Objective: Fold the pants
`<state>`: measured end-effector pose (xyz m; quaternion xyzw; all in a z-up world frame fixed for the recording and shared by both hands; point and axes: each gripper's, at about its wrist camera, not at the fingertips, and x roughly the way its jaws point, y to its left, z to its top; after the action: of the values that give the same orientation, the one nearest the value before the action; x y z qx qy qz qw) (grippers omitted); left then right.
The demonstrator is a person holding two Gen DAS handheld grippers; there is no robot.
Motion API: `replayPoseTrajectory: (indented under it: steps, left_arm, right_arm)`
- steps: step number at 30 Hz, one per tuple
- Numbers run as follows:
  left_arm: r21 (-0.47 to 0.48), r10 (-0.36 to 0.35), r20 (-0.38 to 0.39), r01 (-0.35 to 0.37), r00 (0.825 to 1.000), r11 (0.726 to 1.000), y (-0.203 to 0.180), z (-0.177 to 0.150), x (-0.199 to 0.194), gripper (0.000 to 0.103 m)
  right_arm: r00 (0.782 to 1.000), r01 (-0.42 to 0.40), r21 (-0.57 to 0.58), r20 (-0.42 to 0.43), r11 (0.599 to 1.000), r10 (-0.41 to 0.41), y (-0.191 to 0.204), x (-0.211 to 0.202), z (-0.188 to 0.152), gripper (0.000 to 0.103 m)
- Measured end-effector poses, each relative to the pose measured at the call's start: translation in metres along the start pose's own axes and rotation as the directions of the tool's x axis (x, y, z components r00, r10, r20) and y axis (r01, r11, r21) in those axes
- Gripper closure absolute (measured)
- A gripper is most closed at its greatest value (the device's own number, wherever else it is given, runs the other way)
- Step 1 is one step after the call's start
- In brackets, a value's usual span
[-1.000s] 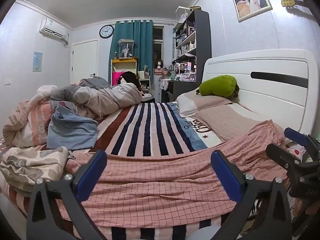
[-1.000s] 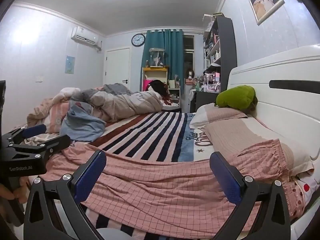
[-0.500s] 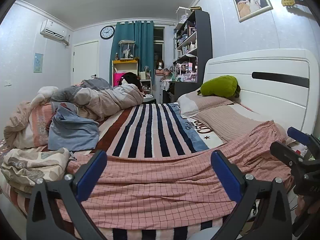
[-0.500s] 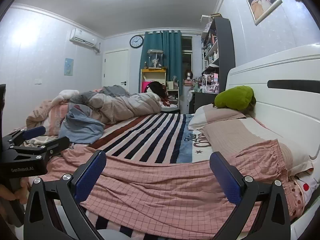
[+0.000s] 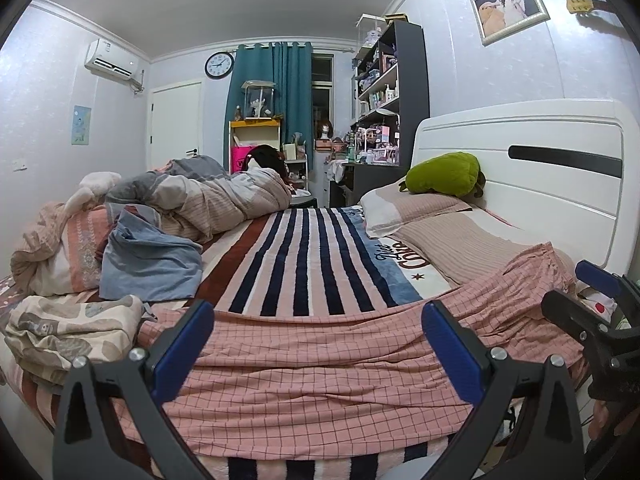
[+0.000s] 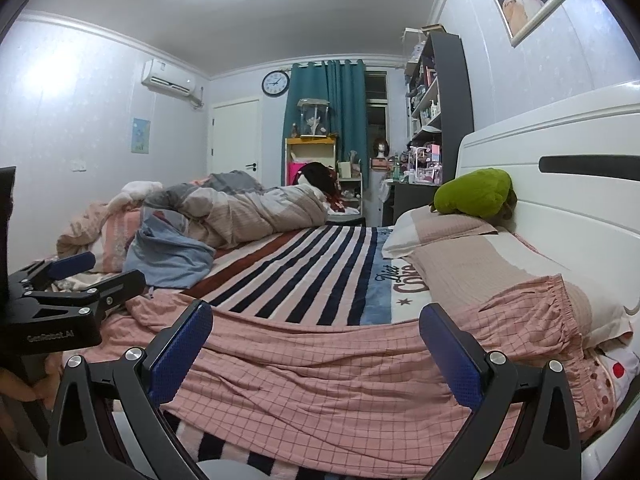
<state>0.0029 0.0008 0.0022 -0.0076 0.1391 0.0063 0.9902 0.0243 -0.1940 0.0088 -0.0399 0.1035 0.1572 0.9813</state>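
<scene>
Pink checked pants [image 5: 320, 356] lie spread across the near edge of the striped bed, with the gathered waistband [image 6: 560, 300] at the right by the pillow. My left gripper [image 5: 316, 320] hovers open just in front of the pants' left half with nothing between its fingers. It also shows at the left of the right wrist view as the left gripper [image 6: 114, 270], near the leg ends. My right gripper [image 6: 316, 320] is open before the pants' right half and holds nothing. In the left wrist view the right gripper [image 5: 570, 284] shows near the waistband.
A blue garment [image 5: 148, 260], a rumpled quilt [image 5: 216, 204] and a patterned cloth bundle [image 5: 68, 332] crowd the bed's left and far side. Pillows [image 5: 440, 236] and a green plush [image 5: 444, 174] lie against the white headboard [image 5: 560, 168]. The striped blanket [image 5: 304, 256] lies flat in the middle.
Both views have shifted only slightly. The right gripper has edged a little to the right in the left wrist view. The pants lie as before and both grippers stay open.
</scene>
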Motion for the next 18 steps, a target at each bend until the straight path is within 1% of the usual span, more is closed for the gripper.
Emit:
replayPoseTrajectory:
  steps: [9, 18]
  left_arm:
    - [-0.006, 0.024, 0.000, -0.024, 1.000, 1.000, 0.0006, -0.0022, 0.0017, 0.001]
    - [-0.012, 0.028, 0.004, -0.028, 1.000, 1.000, 0.0014, -0.0011, 0.0014, 0.001]
  right_arm:
    - [1.000, -0.031, -0.001, -0.002, 1.000, 0.031, -0.0007, -0.0003, -0.0018, 0.001]
    - [0.999, -0.036, -0.002, -0.002, 0.999, 0.036, 0.0007, -0.0011, -0.0018, 0.001]
